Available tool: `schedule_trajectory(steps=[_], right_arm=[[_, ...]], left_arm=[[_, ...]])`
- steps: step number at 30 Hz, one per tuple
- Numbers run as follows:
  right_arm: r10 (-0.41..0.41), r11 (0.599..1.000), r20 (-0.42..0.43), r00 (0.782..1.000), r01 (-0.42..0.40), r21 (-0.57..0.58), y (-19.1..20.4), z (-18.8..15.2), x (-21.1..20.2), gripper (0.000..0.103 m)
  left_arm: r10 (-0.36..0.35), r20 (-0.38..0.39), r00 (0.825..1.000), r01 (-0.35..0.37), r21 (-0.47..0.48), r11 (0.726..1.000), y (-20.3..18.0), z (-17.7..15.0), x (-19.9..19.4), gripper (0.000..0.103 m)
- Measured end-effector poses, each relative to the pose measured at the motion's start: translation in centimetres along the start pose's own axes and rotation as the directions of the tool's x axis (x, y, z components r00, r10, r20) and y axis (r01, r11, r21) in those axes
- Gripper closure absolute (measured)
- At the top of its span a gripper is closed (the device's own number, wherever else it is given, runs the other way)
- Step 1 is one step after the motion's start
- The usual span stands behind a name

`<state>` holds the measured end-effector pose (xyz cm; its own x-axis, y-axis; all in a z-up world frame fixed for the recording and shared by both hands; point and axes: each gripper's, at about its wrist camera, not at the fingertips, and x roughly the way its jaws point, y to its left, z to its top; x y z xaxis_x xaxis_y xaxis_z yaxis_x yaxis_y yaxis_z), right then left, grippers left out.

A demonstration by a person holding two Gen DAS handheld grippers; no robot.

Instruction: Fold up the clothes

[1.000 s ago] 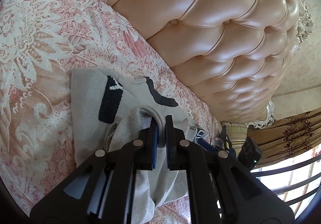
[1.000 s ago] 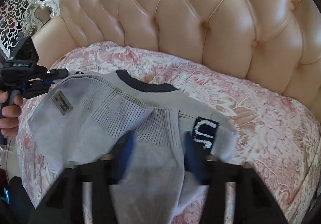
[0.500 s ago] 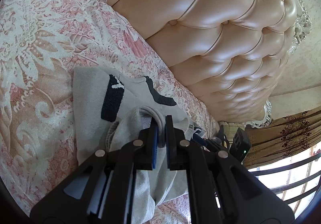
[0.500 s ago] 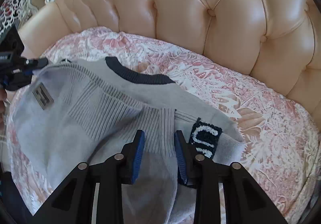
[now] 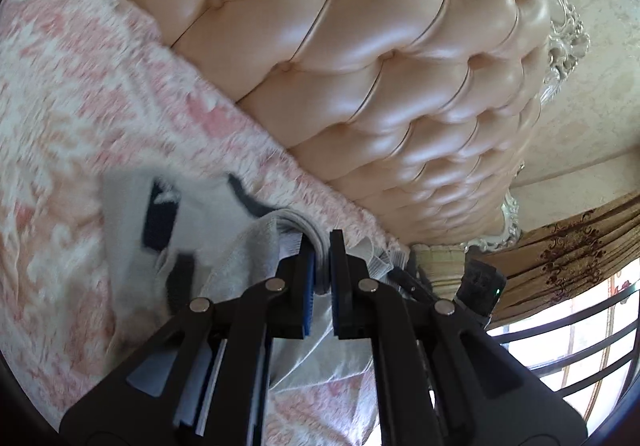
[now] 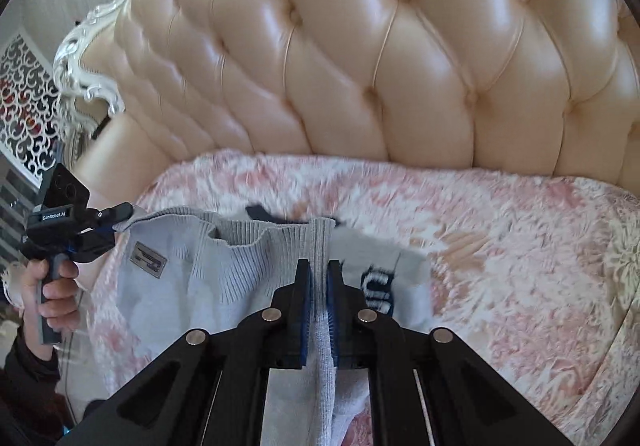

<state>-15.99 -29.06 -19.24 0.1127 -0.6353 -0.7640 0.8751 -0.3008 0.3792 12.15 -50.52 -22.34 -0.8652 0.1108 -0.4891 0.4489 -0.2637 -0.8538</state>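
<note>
Pink floral bedspread (image 6: 500, 246) meets tufted headboard (image 6: 400, 66); both claws, left claw (image 5: 322, 246) and right claw (image 6: 319, 274), clench grey sweater (image 6: 200, 278).

Grey ribbed sweater (image 6: 240, 270) with navy collar, pink-and-white floral bedspread (image 6: 500, 246), cream tufted headboard (image 6: 360, 66)

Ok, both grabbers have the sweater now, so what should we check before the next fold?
1. Left gripper shut on the sweater hem: ok.
2. Right gripper shut on the ribbed hem: ok, cloth sits between the pads.
3. Hem stretched flat between the two grippers: not ok, it sags and bunches in the middle.
4. Rest of the sweater lying on the bedspread: ok.
5. Bare bedspread ahead toward the headboard to lay the fold on: ok.
6. Sleeves tucked in neatly: cannot tell, the pictures are blurred.
</note>
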Motion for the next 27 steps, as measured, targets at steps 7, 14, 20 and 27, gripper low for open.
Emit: schedule_trajectory(steps=[7, 14, 20, 27], right_arm=[[-0.046, 0.999, -0.039, 0.998, 0.047, 0.026, -2.3, 2.6, 3.0, 0.096], [-0.100, 0.993, -0.116, 0.988, 0.106, 0.042, -4.5, 1.2, 7.6, 0.096], [-0.125, 0.990, -0.117, 0.985, 0.131, 0.044, -5.2, 0.4, 7.2, 0.091], [-0.192, 0.981, -0.041, 0.980, 0.193, 0.020, -5.1, -0.1, 1.8, 0.045]], left_arm=[[0.044, -0.024, 0.999, -0.046, -0.091, 0.995, 3.2, 3.2, 4.5, 0.095], [0.111, -0.020, 0.994, -0.113, -0.138, 0.984, 7.0, 3.5, 6.8, 0.086], [0.154, 0.060, 0.986, -0.145, -0.135, 0.980, 7.7, 4.0, 3.0, 0.035], [0.039, 0.077, 0.996, -0.039, 0.008, 0.999, 4.7, 3.5, -0.3, 0.058]])
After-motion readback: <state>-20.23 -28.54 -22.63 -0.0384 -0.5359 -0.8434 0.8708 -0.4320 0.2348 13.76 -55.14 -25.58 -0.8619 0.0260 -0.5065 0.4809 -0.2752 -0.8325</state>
